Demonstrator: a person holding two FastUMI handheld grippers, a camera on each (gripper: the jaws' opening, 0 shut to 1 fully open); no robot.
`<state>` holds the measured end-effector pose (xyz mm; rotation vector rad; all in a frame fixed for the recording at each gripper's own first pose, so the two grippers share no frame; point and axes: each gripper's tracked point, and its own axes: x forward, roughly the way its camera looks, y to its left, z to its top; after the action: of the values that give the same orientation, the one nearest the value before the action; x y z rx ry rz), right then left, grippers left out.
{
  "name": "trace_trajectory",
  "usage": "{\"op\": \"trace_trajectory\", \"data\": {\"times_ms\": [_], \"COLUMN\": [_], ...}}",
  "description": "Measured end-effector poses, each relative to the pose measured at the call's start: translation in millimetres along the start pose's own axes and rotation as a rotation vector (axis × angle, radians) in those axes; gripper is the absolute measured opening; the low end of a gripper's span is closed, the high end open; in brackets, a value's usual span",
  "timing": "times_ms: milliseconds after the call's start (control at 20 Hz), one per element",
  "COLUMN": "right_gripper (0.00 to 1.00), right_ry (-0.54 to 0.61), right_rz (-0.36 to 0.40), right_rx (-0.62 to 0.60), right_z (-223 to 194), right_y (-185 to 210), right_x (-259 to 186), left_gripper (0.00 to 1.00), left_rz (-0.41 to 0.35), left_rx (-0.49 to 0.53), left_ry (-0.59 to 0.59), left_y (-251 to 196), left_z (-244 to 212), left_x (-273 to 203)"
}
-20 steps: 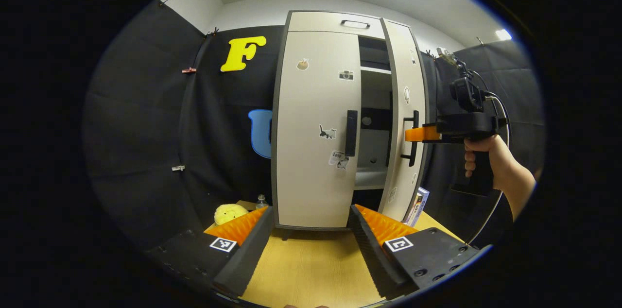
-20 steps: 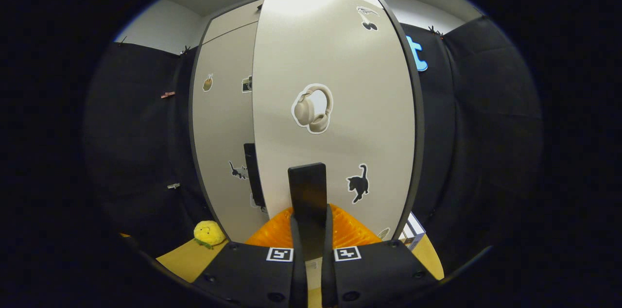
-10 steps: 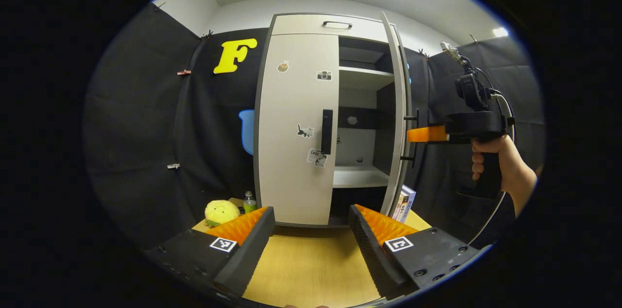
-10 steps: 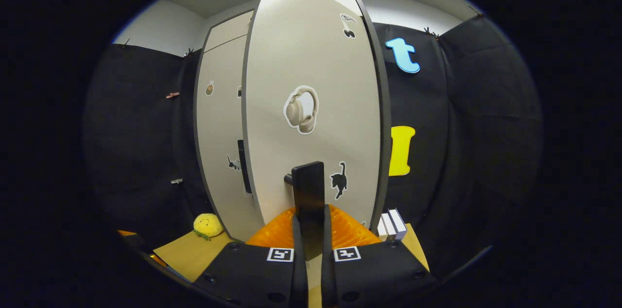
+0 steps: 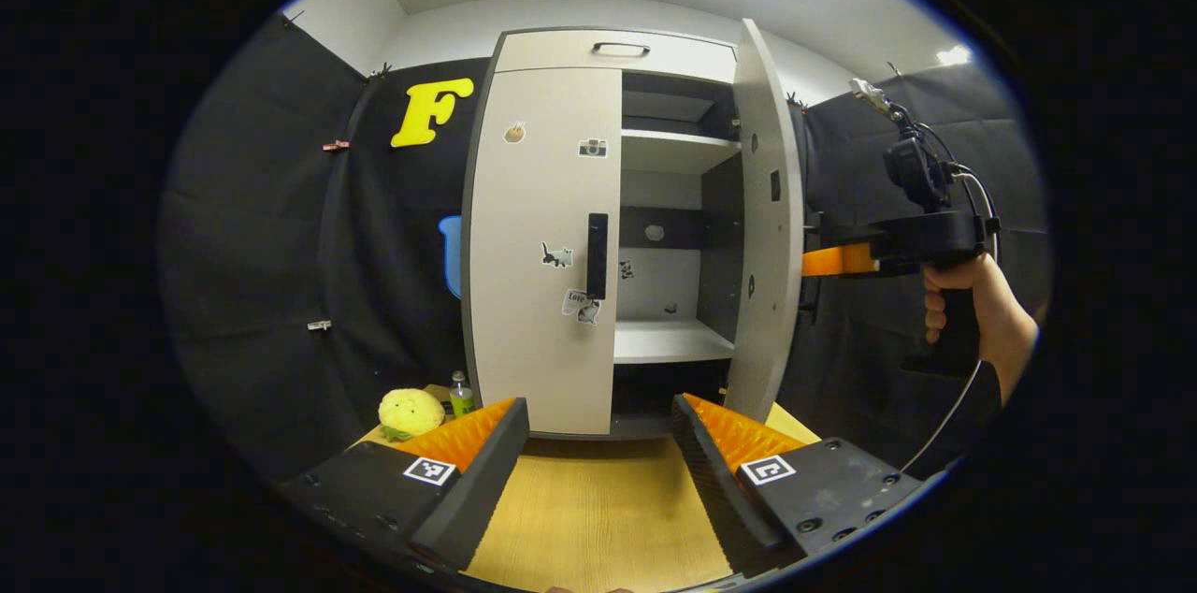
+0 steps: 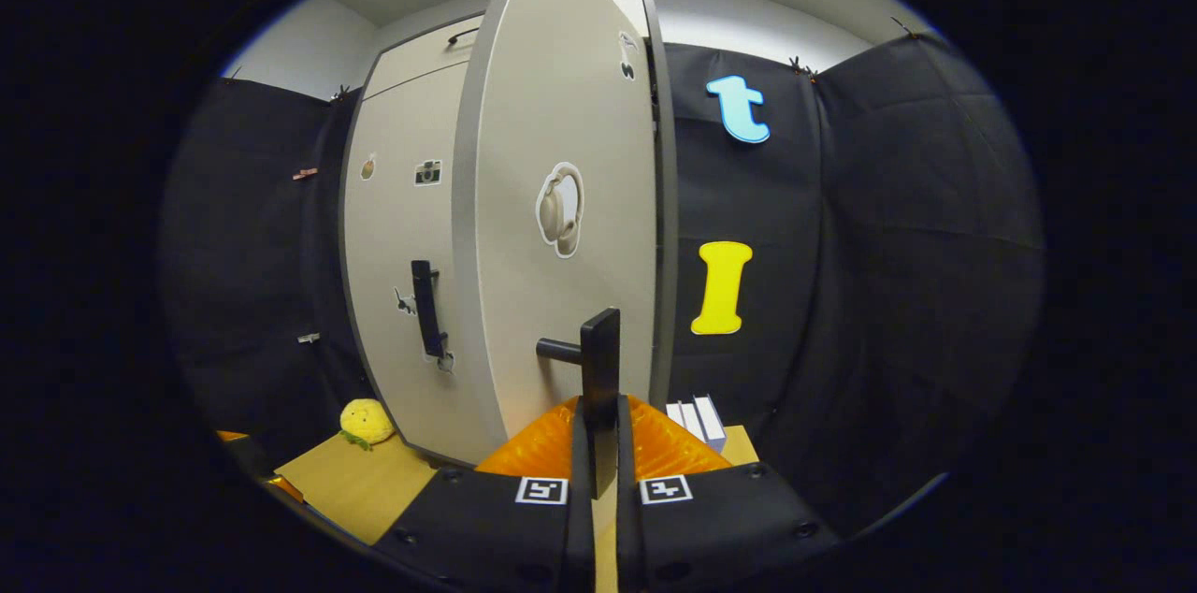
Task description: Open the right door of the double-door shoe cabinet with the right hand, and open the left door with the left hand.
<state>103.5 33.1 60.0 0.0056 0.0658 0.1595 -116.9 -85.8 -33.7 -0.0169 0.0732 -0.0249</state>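
Note:
The pale shoe cabinet (image 5: 608,55) stands on a wooden table. Its left door (image 5: 533,294) is closed, with a dark handle (image 5: 597,256) at its inner edge. My left gripper (image 5: 598,443) is open, low in front of the cabinet and well short of that handle. The right door (image 5: 769,228) stands swung out wide, its inner face towards the left gripper view. In the right gripper view my right gripper (image 6: 598,425) is shut on the right door's handle (image 6: 598,354), in front of the right door (image 6: 561,125). A hand (image 5: 973,312) holds the right gripper (image 5: 823,261) beyond the door.
Inside the cabinet are white shelves (image 5: 669,340). A yellow plush toy (image 5: 410,411) and a small bottle (image 5: 459,392) sit on the wooden table (image 5: 598,518) left of the cabinet. Books (image 6: 697,420) stand at the cabinet's right side. Black cloth walls surround the booth.
The right door has swung from partly open to wide open, drawn by my right gripper on its handle. The left gripper stays open in front of the cabinet.

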Motion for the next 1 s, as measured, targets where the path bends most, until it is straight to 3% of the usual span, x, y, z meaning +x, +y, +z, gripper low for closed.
{"op": "trace_trajectory", "data": {"times_ms": [150, 250, 350, 700, 1000], "right_gripper": [0.13, 0.05, 0.05, 0.05, 0.05], "right_ry": [0.015, 0.019, 0.031, 0.014, -0.019], "right_rz": [-0.119, -0.081, -0.037, -0.114, -0.099], "right_rx": [-0.05, 0.041, 0.114, -0.002, 0.059], "right_z": [-5, -10, -14, -20, 0], "right_y": [-46, -60, -51, -61, -37], "right_x": [-4, -5, -11, -51, -84], "left_gripper": [0.95, 0.95, 0.95, 0.95, 0.95], "left_rz": [-0.024, -0.043, -0.059, -0.12, -0.152], "left_rx": [0.0, 0.007, 0.017, 0.023, 0.015], "left_ry": [0.007, 0.008, 0.011, 0.011, 0.009], "left_y": [-12, -18, -24, -29, -8], "left_z": [-2, -2, -2, 0, 2], "left_x": [2, 3, 5, 20, 42]}}
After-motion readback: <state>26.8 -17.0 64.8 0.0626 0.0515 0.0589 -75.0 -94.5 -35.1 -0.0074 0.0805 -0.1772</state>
